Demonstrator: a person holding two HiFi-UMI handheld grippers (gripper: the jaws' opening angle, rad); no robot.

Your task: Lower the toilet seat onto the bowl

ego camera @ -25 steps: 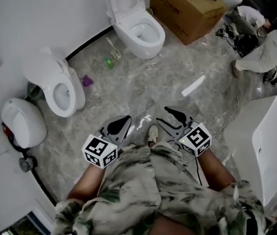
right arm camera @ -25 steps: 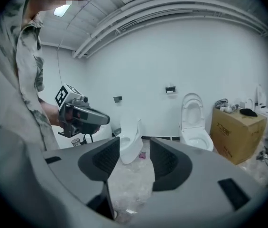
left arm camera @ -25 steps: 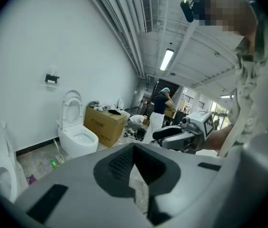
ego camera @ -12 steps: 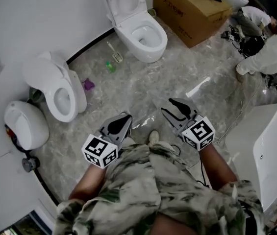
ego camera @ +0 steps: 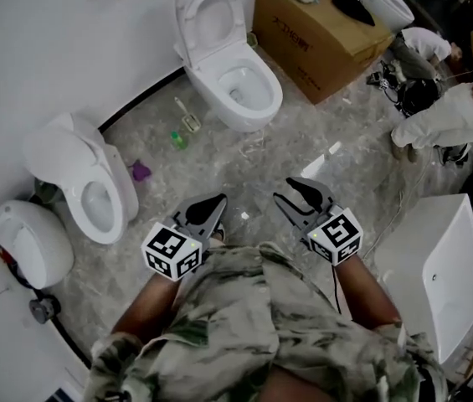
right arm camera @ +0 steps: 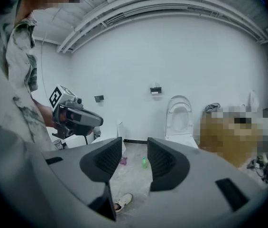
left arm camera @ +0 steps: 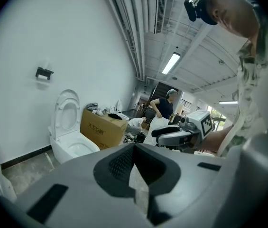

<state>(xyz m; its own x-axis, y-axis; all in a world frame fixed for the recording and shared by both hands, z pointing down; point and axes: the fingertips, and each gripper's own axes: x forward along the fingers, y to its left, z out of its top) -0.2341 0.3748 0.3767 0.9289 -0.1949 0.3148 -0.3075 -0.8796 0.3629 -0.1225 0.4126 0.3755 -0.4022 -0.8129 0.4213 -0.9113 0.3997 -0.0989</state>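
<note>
White porcelain sits at the top of my head view: the toilet bowl [ego camera: 240, 89] stands by the wall, and the toilet seat [ego camera: 205, 11] is upright against the tank, well clear of the rim. A cardboard box [ego camera: 316, 32] is just right of the bowl, and a green bottle [ego camera: 177, 141] lies on the marble floor [ego camera: 253, 162] to its left front. The left gripper [ego camera: 217, 203] and the right gripper [ego camera: 286, 189] hang close to my body, well short of the bowl.

From the left gripper view, I see the jaws together with nothing between them. The bowl lies beyond them to the left, with the seat raised above it.

From the right gripper view, I see the jaws apart and closing, with only floor showing in the gap. The bowl stands far beyond the right-hand jaw, its seat up.
</note>
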